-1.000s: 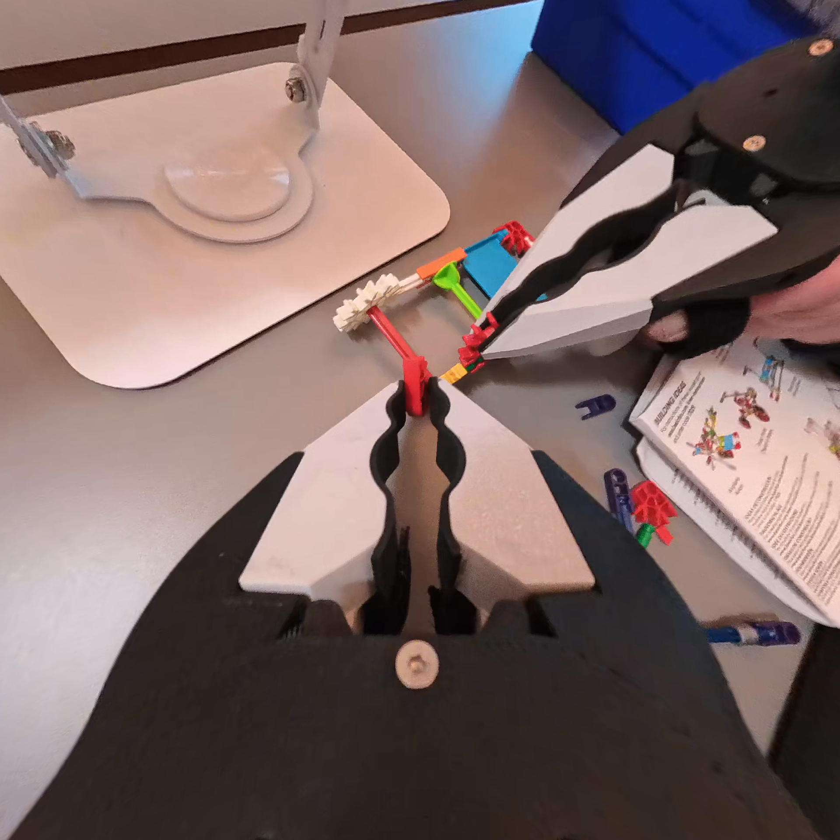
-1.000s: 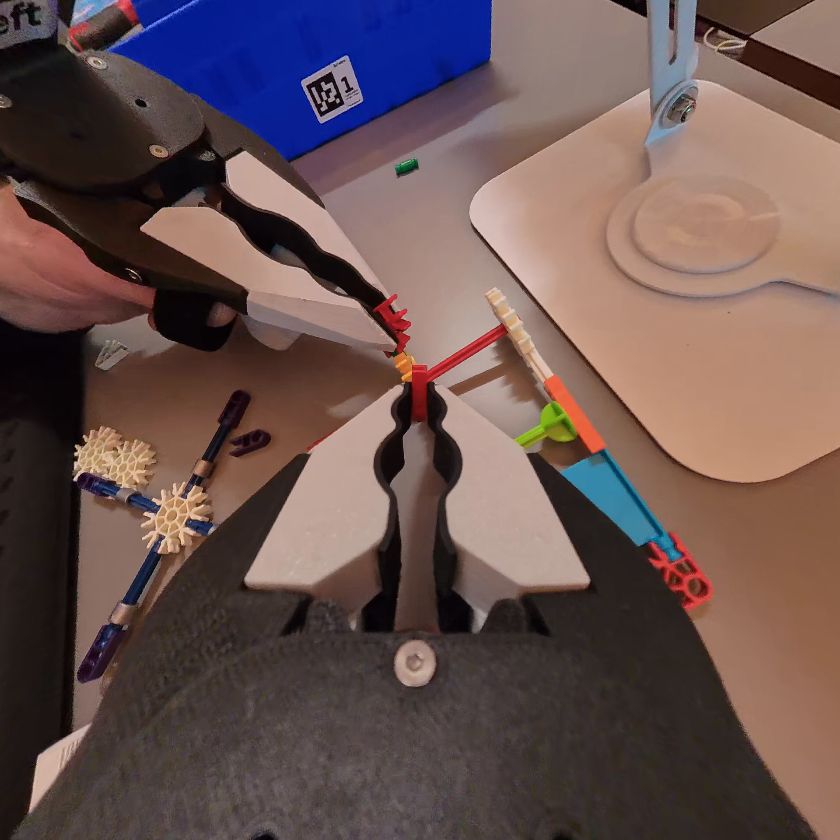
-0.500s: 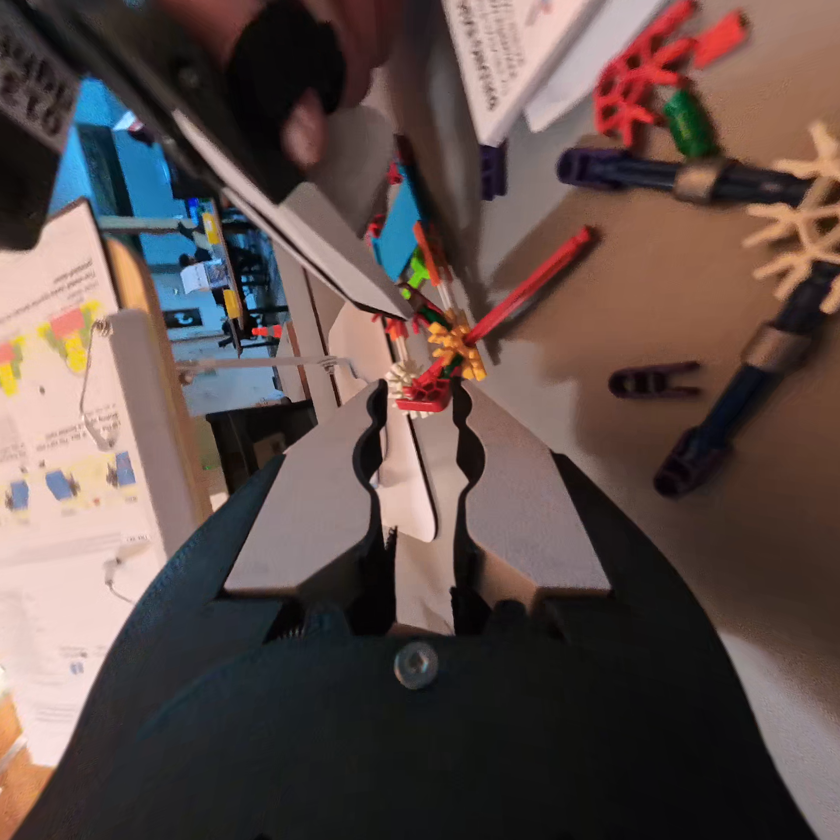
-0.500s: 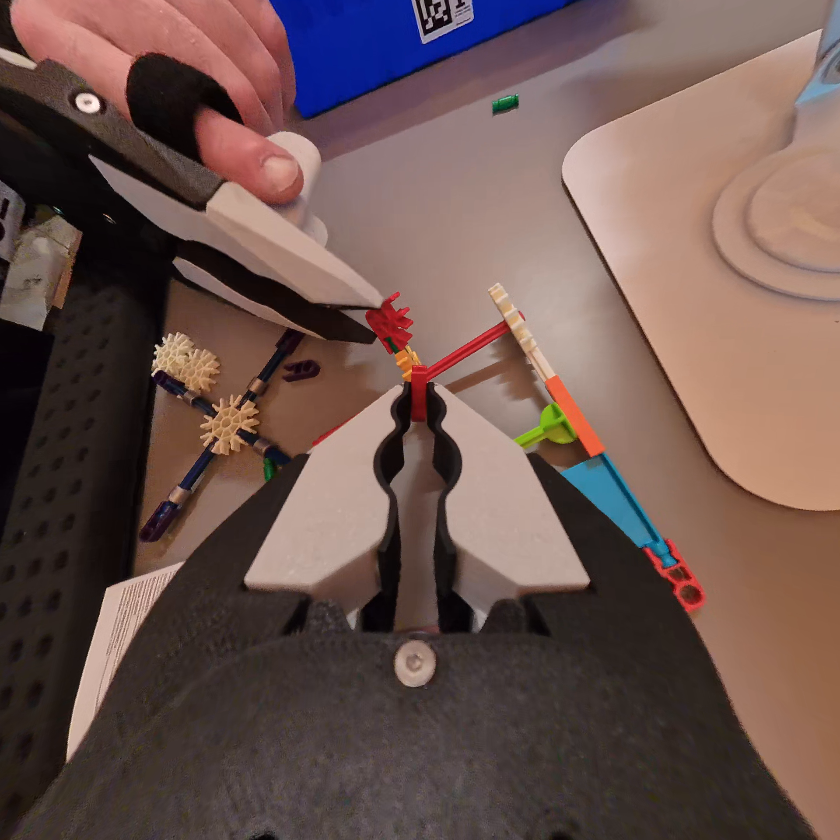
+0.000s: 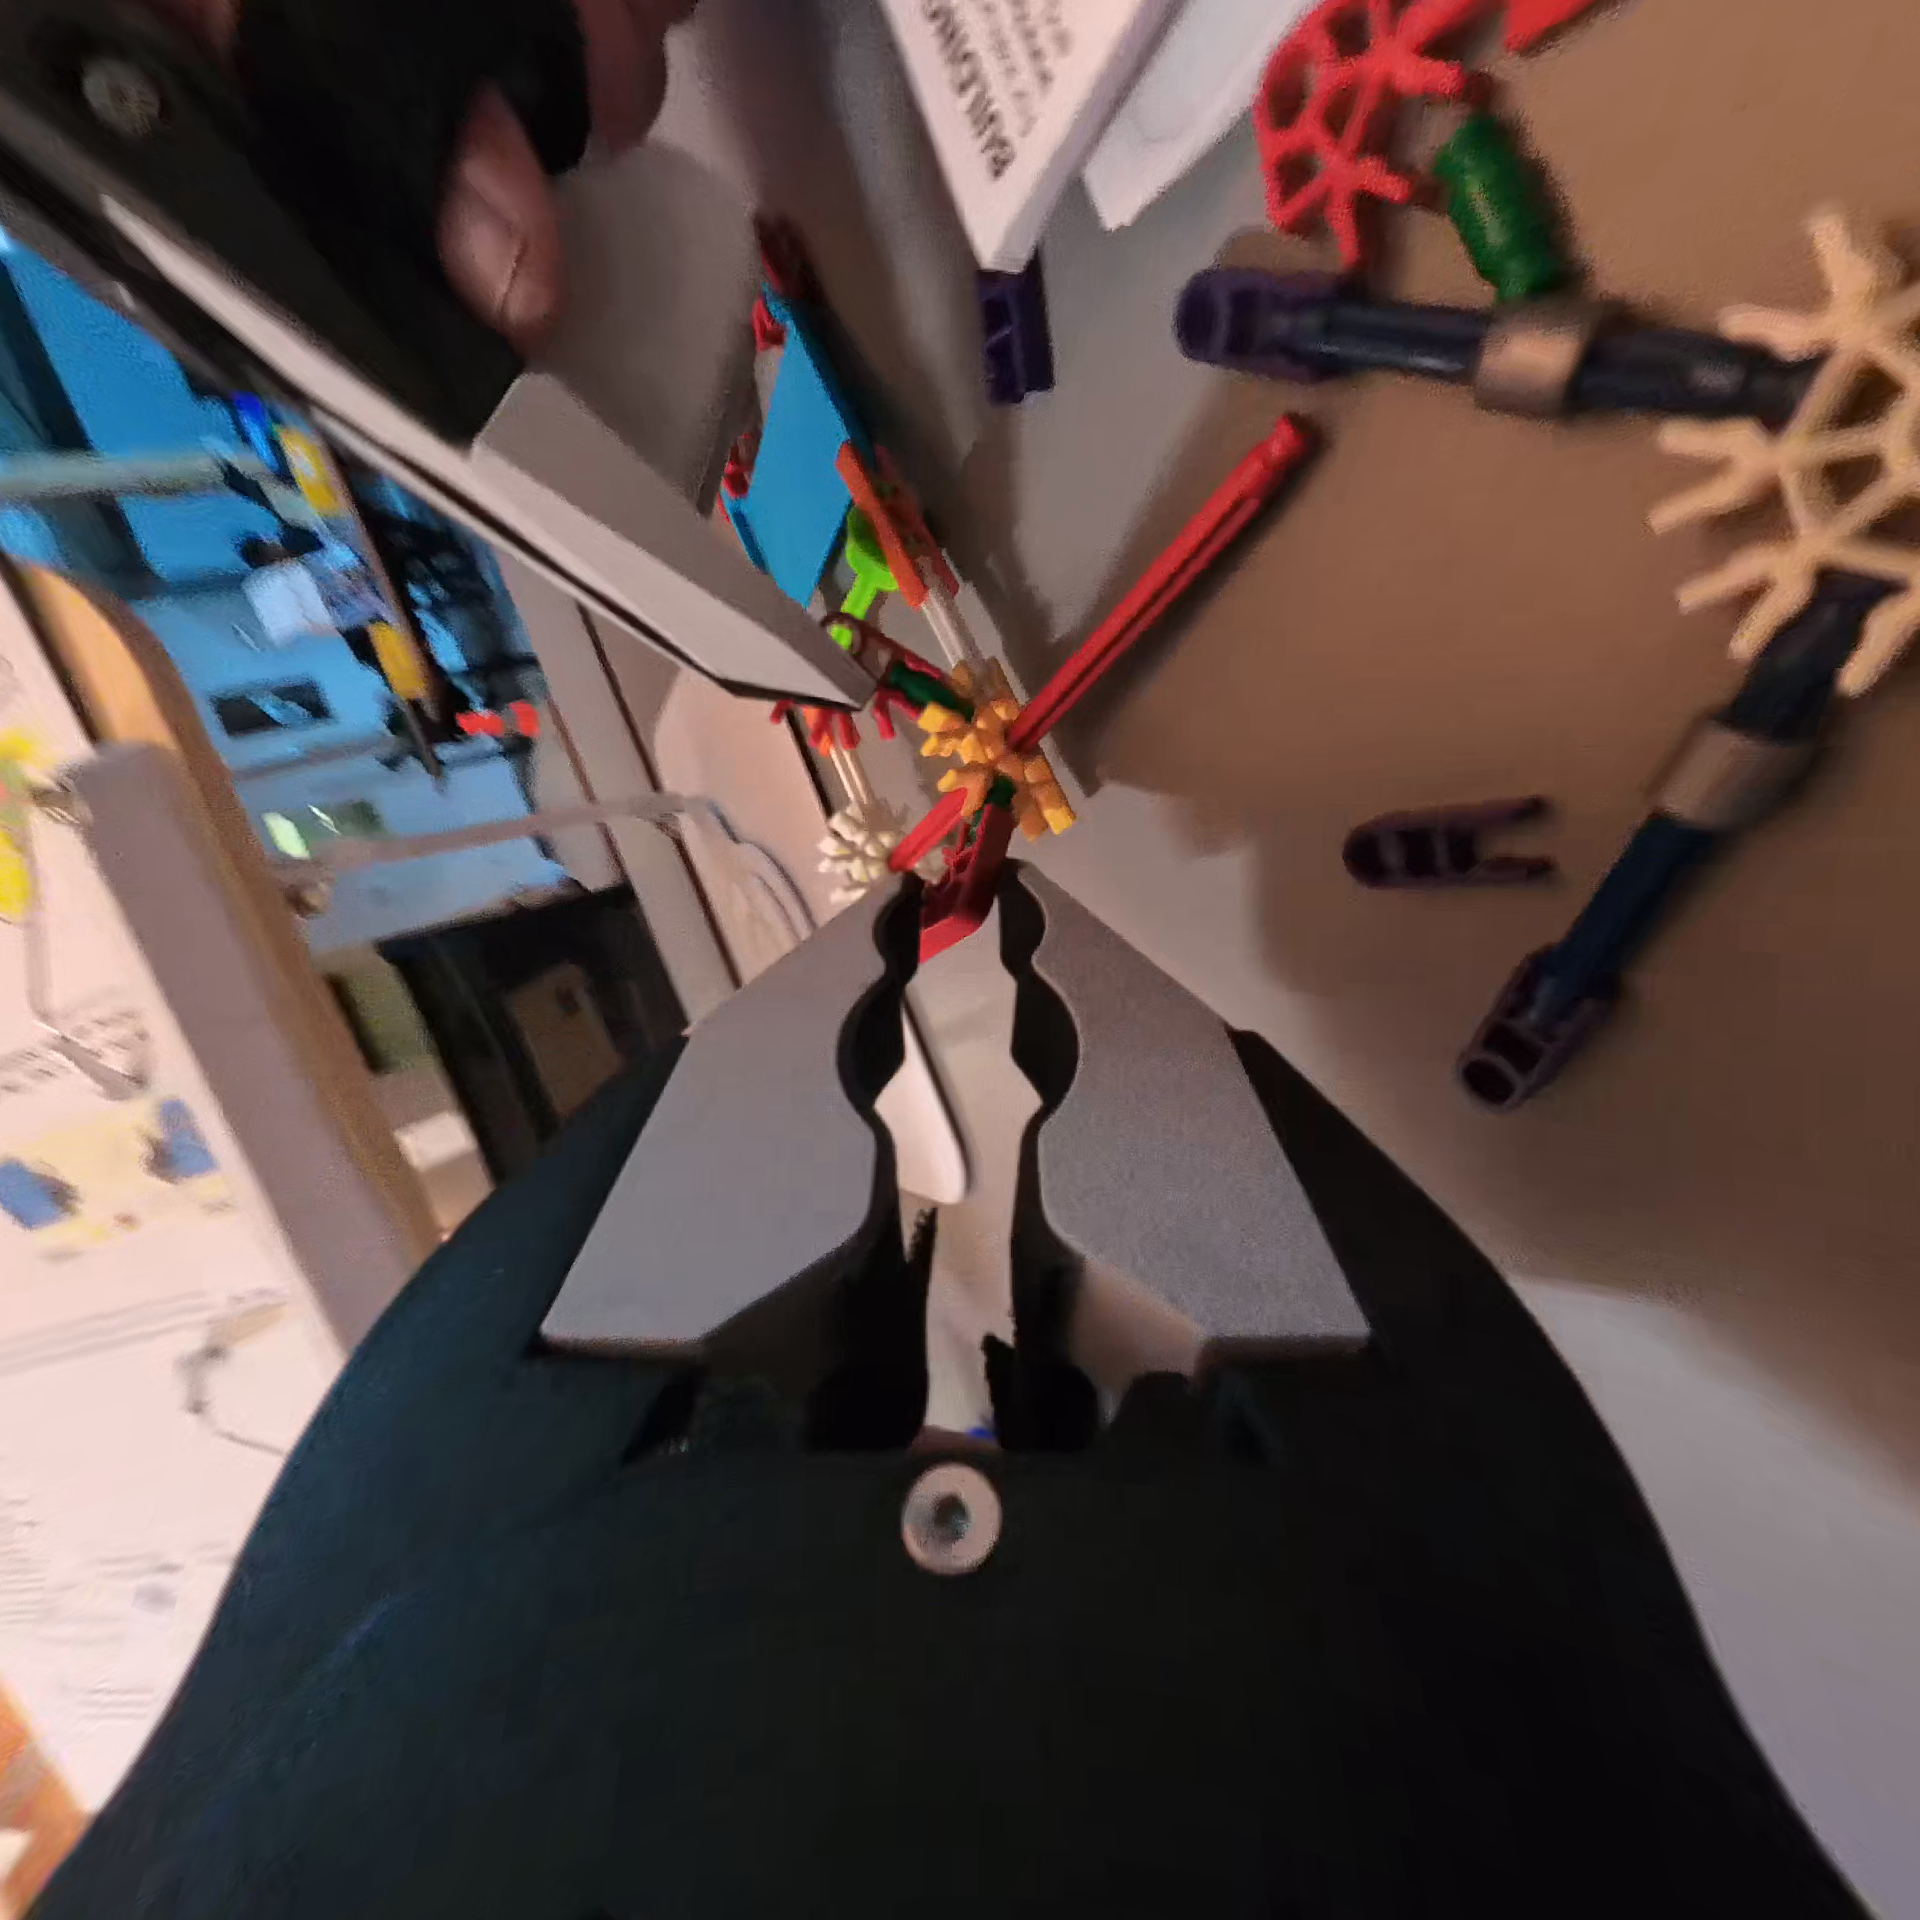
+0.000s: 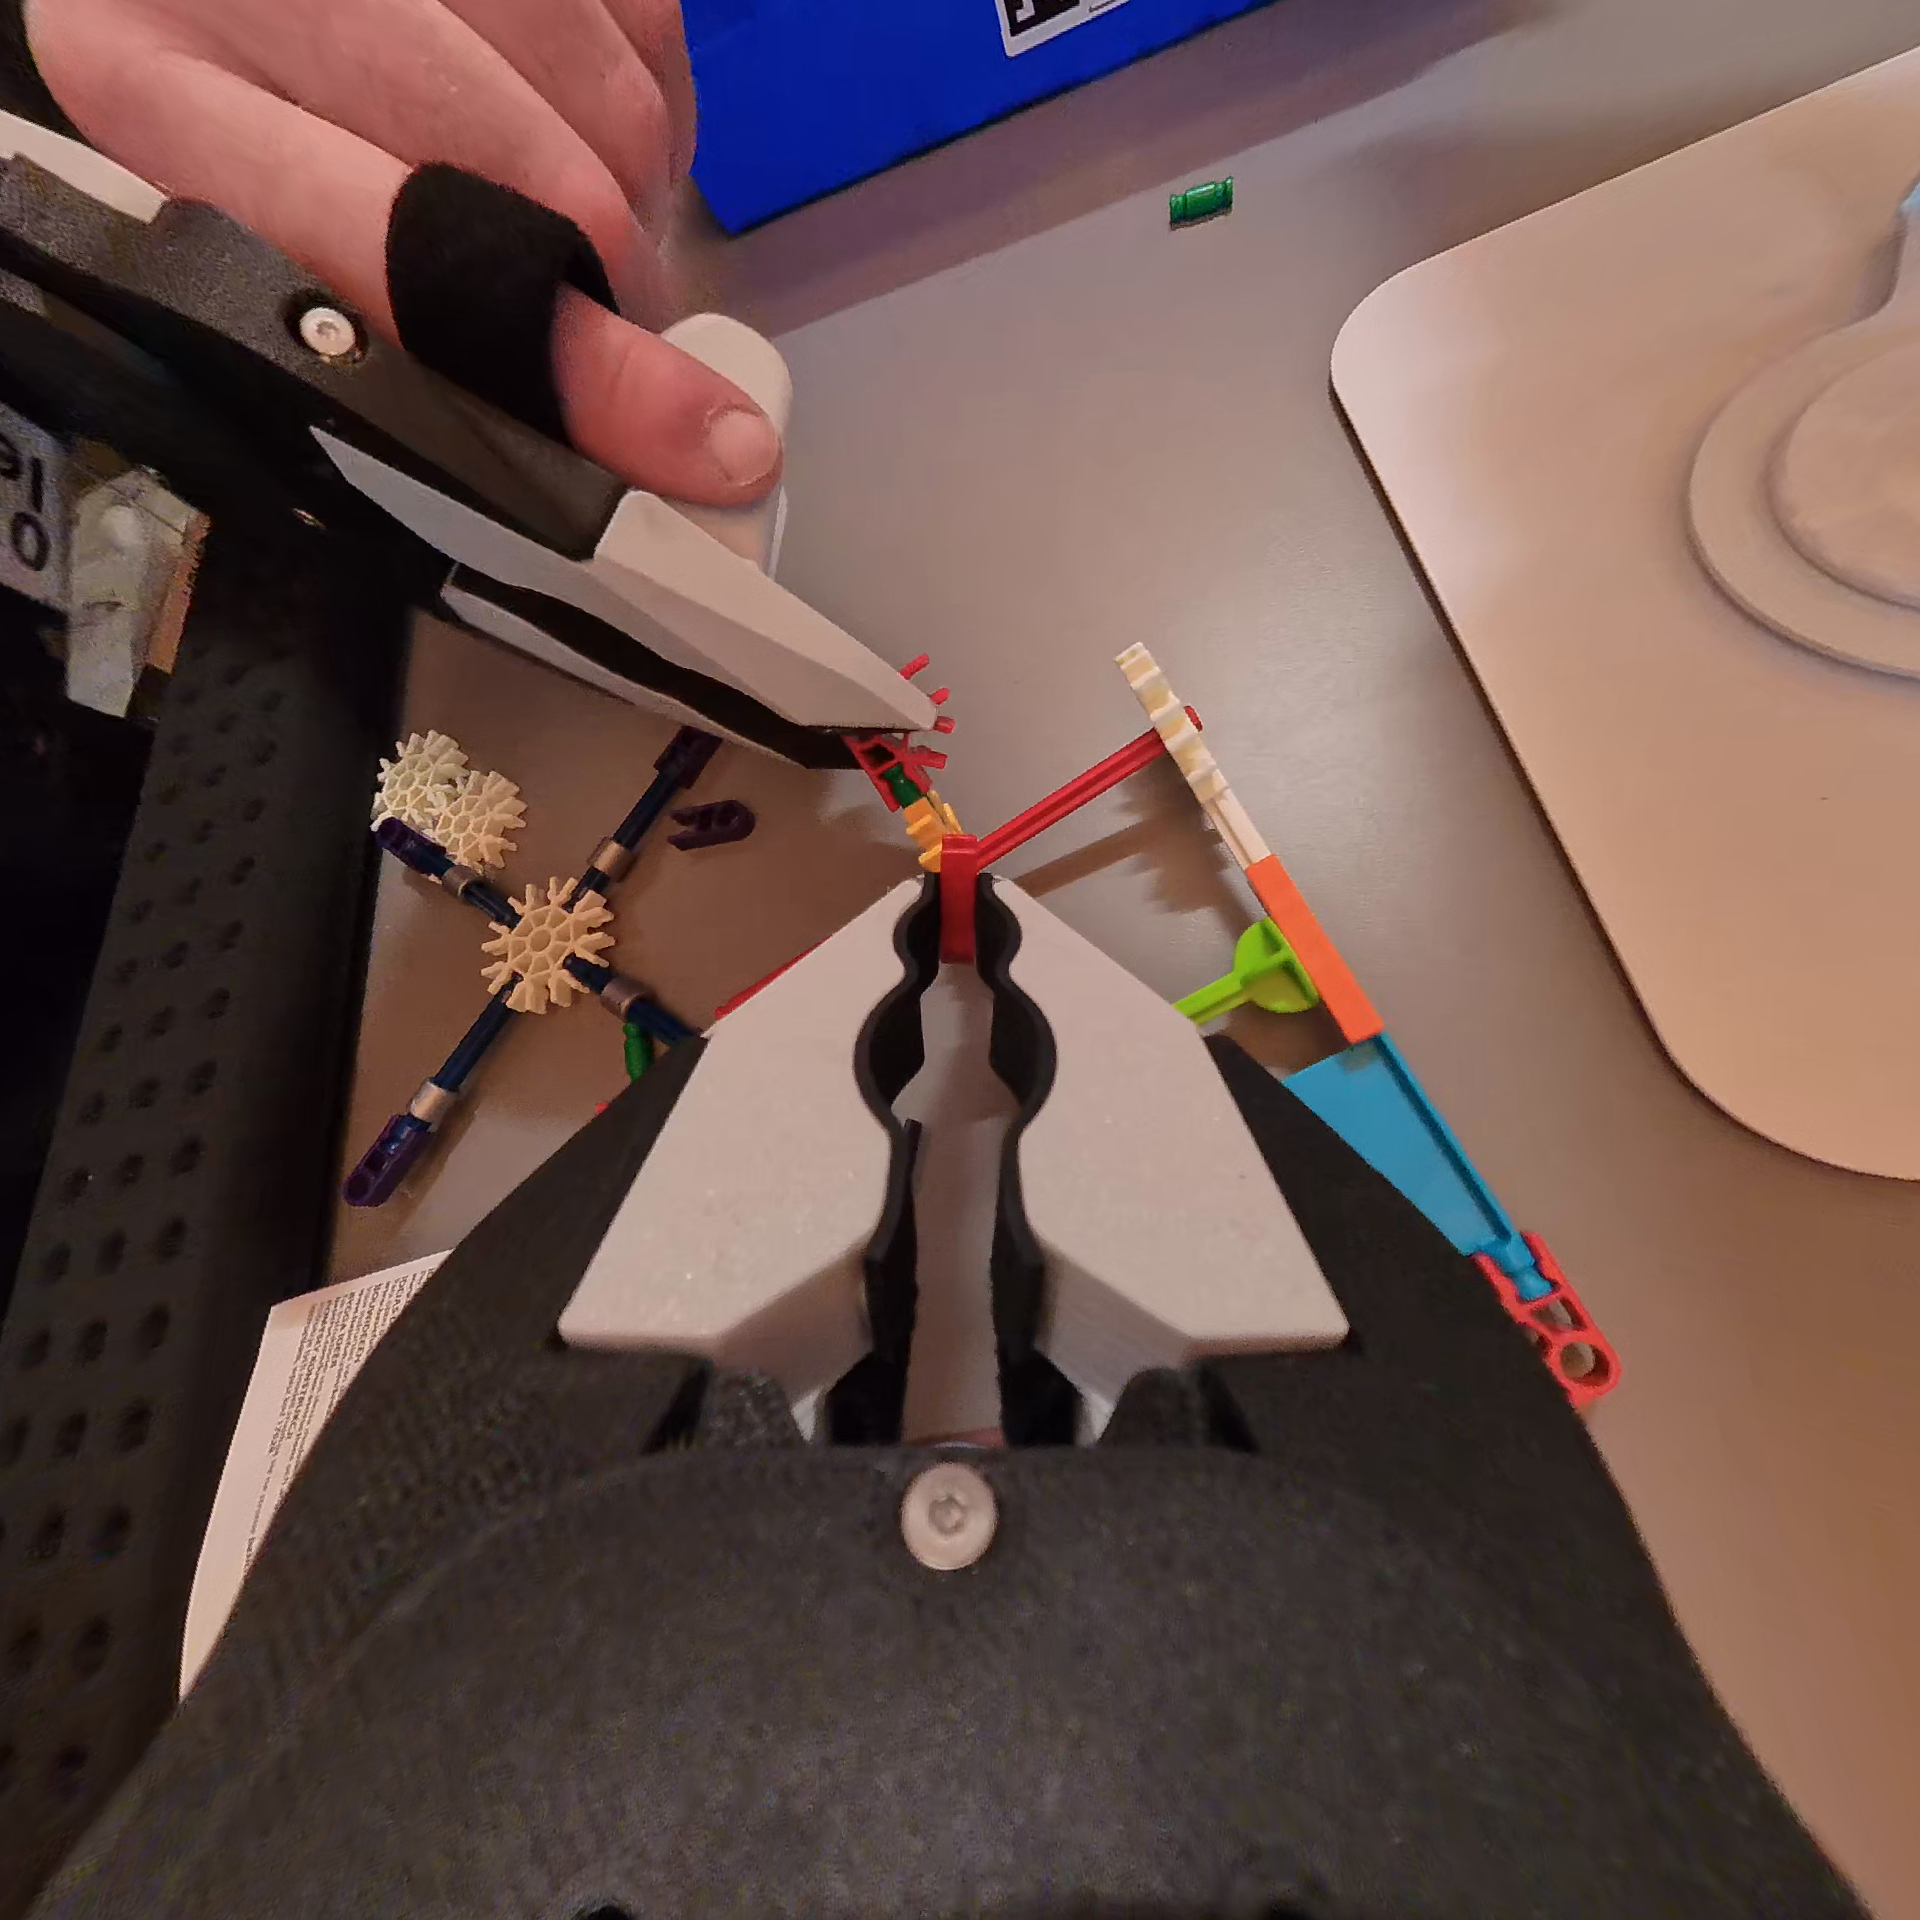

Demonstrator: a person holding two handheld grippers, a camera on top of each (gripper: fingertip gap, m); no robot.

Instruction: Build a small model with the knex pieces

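Note:
A small rod-and-connector model [image 6: 1299, 945] lies on the grey table: a red rod [image 6: 1070, 795], a white gear piece, orange and green parts, a blue panel and a red end connector. My right gripper [image 6: 956, 894] is shut on the model's red connector [image 6: 956, 914] beside a yellow connector [image 6: 928, 826]. My left gripper [image 6: 899, 732], rolled onto its side, is shut on a red snowflake connector [image 6: 896, 758] joined to the yellow one by a short green rod. In the blurred left wrist view, my left gripper [image 5: 956, 883] pinches a red piece [image 5: 951, 914] next to the yellow connector [image 5: 987, 758]. The right gripper [image 5: 842, 691] closes in from the upper left.
A blue bin [image 6: 935, 83] stands at the back and a white stand base [image 6: 1662, 727] on the right. Dark blue rods with cream snowflake connectors [image 6: 545, 940], a purple clip [image 6: 712, 824] and a green bit [image 6: 1200, 200] lie loose. There is also a booklet [image 5: 1018, 94] and a black perforated mat [image 6: 156, 1039]. Only a small space, under 4 cm, lies between the two pairs of fingers. The left tips stand about 7 cm off the purple clip [image 6: 712, 824]. The left camera catches it too, in the left wrist view [image 5: 1414, 834].
My left gripper has rolled onto its side, so its view has turned and the hand now sits on top. My right gripper has kept its grip and barely moved.

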